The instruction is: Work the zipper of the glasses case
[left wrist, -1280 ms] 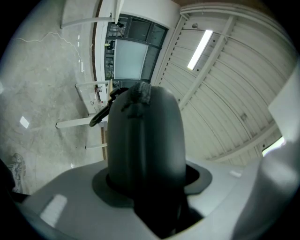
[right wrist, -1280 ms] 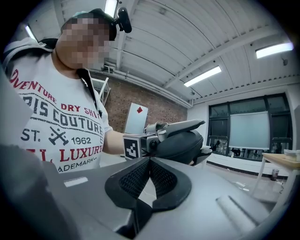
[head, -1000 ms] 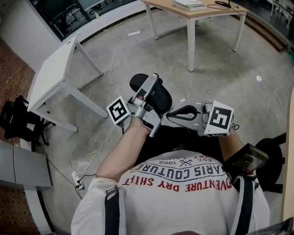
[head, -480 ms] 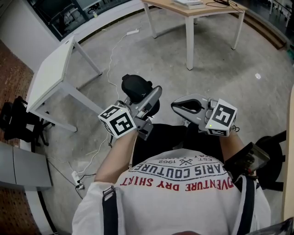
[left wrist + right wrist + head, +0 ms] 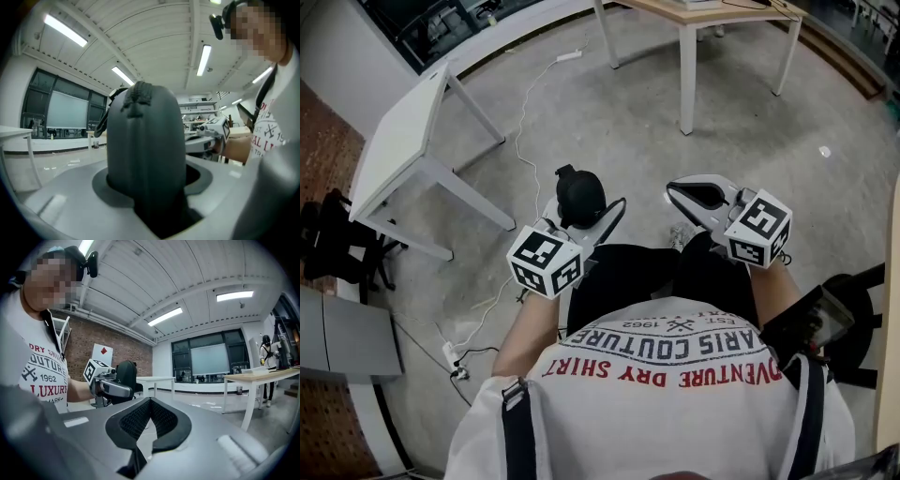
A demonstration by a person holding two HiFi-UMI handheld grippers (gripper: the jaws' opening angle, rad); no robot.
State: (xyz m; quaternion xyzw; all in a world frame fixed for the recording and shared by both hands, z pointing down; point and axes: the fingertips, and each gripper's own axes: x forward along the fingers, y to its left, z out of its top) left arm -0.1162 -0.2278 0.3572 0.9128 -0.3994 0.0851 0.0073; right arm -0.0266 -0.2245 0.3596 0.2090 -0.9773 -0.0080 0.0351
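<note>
Since a second ago the right claw (image 5: 150, 400) has drawn off to the right and just closed fully on nothing, leaving the black glasses case (image 5: 145, 154) standing clamped in the left claw (image 5: 602, 214)

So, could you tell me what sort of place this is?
Probably a lab or workshop room: bare concrete floor, a plain white table, ceiling strip lights and a brick wall.
</note>
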